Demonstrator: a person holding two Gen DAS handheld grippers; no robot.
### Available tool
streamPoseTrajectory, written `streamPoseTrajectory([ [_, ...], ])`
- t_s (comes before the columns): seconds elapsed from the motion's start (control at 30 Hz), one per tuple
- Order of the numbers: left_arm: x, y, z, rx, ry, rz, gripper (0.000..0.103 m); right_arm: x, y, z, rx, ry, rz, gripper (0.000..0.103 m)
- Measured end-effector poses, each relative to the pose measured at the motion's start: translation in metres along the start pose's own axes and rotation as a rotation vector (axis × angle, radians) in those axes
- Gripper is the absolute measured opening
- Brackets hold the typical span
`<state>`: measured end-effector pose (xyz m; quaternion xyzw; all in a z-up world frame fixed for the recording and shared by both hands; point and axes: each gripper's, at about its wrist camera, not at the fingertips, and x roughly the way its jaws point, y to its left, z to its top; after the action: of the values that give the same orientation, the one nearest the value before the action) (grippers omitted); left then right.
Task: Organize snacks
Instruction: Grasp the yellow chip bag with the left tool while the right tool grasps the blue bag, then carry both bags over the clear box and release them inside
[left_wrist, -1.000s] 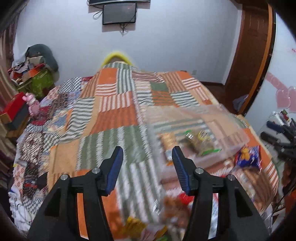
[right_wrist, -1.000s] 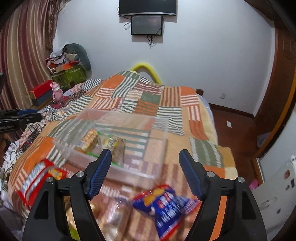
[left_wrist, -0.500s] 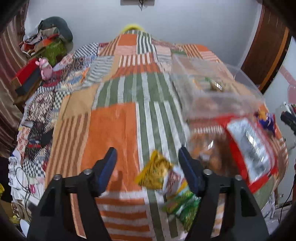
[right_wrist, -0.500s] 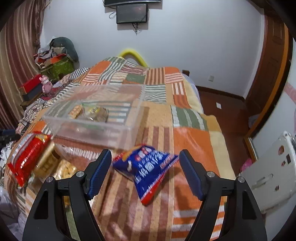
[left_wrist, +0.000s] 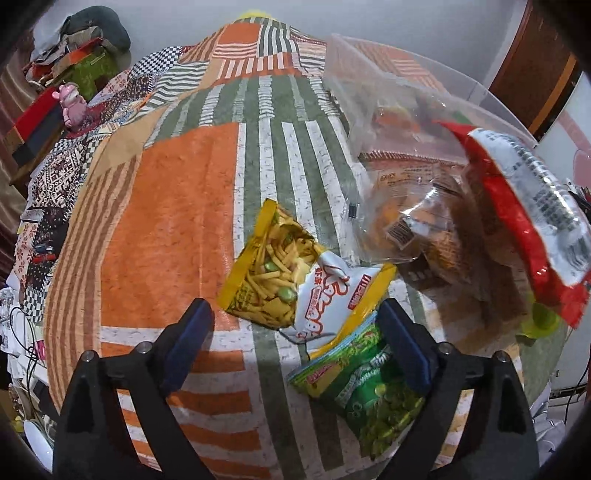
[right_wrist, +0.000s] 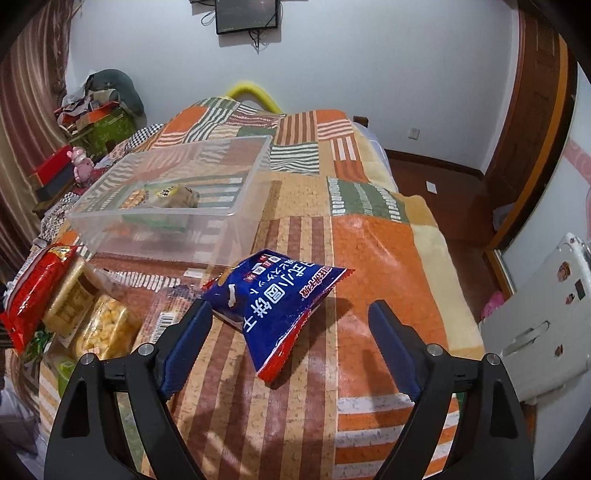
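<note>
My left gripper (left_wrist: 295, 317) is open and empty, just above a yellow snack bag (left_wrist: 291, 275) that lies on the quilt between its fingers. A green pea snack bag (left_wrist: 369, 391) lies under the right finger. A clear cracker pack (left_wrist: 410, 225) and a red pack (left_wrist: 532, 206) lie to the right, before the clear plastic bin (left_wrist: 406, 77). My right gripper (right_wrist: 291, 325) is open and empty over a blue snack bag (right_wrist: 277, 299). The bin (right_wrist: 155, 236) beyond holds two or three snacks (right_wrist: 170, 195).
The patchwork quilt (right_wrist: 369, 251) covers the bed. In the right wrist view a red pack (right_wrist: 33, 288) and clear cracker packs (right_wrist: 96, 325) lie left of the blue bag. A white case (right_wrist: 539, 314) stands at the right of the bed.
Both grippers have tilted down and come closer to the quilt. The yellow bag now sits between the left fingers and the blue bag between the right fingers. Both stay open.
</note>
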<state>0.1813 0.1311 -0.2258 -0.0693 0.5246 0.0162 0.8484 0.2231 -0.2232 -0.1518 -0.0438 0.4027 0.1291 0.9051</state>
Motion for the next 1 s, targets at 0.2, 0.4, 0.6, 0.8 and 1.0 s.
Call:
streamPoseTrajectory([
  [0.2,0.01,0.0,0.007,0.024,-0.027,0.018,0.096,0.015,-0.005,0.002,0.02,0.032,0.011,0.085],
  [0.4,0.017,0.009,0.014,-0.001,-0.065,-0.006,0.096,0.034,-0.007,0.005,0.034,0.073,0.03,0.085],
  [0.6,0.016,0.008,0.012,0.016,-0.103,0.018,0.081,0.044,-0.005,0.006,0.043,0.091,0.051,0.085],
  [0.8,0.011,0.017,0.015,0.006,-0.124,0.063,0.058,0.049,0.001,0.009,0.032,0.1,0.067,0.085],
  [1.0,0.009,0.023,0.017,-0.015,-0.133,0.095,0.056,0.049,0.002,0.009,0.047,0.086,0.086,0.073],
])
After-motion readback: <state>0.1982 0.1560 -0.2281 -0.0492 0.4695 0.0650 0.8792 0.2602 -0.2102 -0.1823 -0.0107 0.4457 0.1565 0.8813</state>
